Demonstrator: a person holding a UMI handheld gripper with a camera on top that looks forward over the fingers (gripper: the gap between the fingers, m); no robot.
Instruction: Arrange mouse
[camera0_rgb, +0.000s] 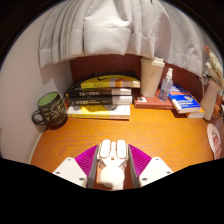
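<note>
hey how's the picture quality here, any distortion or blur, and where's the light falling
Gripper view: strong fisheye, so the stack of books and the desk edge bow outward. Warm, even light on the wood, with soft shadows under the books and green mug. The white mouse held between the jaws looks slightly soft.

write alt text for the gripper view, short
A white mouse sits pressed between the gripper fingers above a wooden desk. Beyond lie a stack of books, a green mug beside it, and a small bottle.
</note>
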